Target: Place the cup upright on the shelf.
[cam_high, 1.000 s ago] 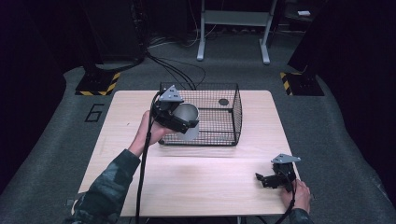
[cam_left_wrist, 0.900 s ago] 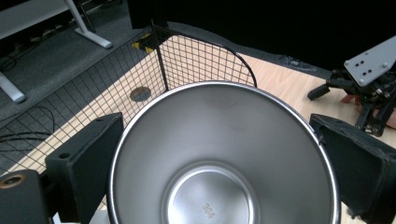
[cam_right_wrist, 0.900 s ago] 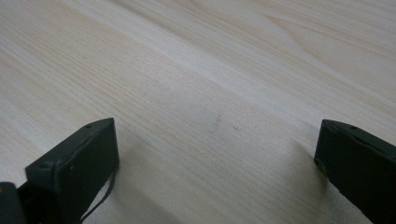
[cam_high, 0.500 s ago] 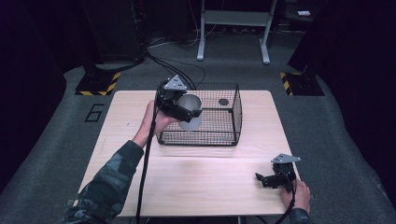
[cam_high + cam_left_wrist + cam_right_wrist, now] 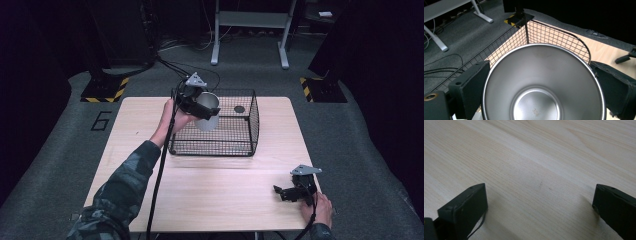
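Left tool point(image 5: 200, 106) clamped on a steel cup point(image 5: 208, 109), one jaw on each side of its wall. In the left gripper view the cup's point(image 5: 544, 82) open mouth faces the camera, jaws pressed to the rim on both flanks. The cup is held in the air, tipped, over the left end of the black wire basket point(image 5: 235, 146), which stands toward the far edge of the tabletop point(image 5: 210, 190), roughly centred along it.

Step in hand, as I read it: carrying the cup into the basket. It looks to be at or just above the basket's rim, not set down. Next move calls for lowering it clear of the near-left wire wall, righting it or laying it on the basket floor, then spreading the jaws and lifting straight out so the rim does not snag the mesh.

Right tool point(image 5: 296, 191) rests idle near the tabletop's near right corner, jaws apart; its own view shows bare wood point(image 5: 536, 170) between them.

Hard to make out: a small dark round thing point(image 5: 239, 109) on the basket floor toward the far right, identity unclear. The cup's underside and its height over the basket floor cannot be judged.
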A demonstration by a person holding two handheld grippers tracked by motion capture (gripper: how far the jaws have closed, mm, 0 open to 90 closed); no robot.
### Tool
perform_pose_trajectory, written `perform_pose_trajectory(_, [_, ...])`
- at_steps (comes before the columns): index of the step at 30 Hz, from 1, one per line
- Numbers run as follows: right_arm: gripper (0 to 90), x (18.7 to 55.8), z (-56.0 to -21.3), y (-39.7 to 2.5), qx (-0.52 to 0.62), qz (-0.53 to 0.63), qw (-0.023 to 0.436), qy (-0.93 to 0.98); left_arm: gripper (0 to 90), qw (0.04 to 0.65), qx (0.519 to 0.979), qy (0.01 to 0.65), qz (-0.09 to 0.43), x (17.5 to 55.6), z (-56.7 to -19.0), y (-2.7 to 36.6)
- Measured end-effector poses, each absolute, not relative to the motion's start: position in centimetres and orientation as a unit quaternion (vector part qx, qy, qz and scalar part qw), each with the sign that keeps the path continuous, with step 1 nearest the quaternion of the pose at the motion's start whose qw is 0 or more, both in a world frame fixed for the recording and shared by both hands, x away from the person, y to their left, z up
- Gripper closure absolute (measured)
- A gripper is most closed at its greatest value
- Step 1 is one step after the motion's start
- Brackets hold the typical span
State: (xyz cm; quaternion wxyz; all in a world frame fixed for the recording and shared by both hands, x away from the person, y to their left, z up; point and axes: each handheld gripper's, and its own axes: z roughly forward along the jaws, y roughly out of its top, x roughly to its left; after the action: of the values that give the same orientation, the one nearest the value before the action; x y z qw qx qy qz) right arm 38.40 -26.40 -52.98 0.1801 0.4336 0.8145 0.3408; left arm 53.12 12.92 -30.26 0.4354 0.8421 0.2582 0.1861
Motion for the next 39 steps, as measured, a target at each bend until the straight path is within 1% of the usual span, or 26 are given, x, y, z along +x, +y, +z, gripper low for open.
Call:
perform_pose_trajectory(5, [0.0,38.4,-53.0,-26.4,0.435,0.342,0.179,0.813,6.5,0.425,0.847,0.26,0.186,54.0,-30.7,12.3])
perform_pose_trajectory(13, [0.0,38.4,-52.9,-26.4,0.435,0.345,0.177,0.813,6.5,0.414,0.846,0.284,0.179,55.6,-32.1,12.0])
perform_pose_trajectory(21, [0.0,38.4,-52.9,-26.4,0.434,0.344,0.178,0.813,6.5,0.4,0.847,0.296,0.186,57.0,-33.3,11.6])
perform_pose_trajectory(29, [0.0,38.4,-53.0,-26.3,0.436,0.345,0.176,0.812,6.5,0.397,0.843,0.318,0.174,58.3,-34.5,11.5])
perform_pose_trajectory(39, [0.0,38.4,-53.0,-26.3,0.436,0.345,0.176,0.812,6.5,0.382,0.849,0.326,0.164,59.5,-35.6,10.7])
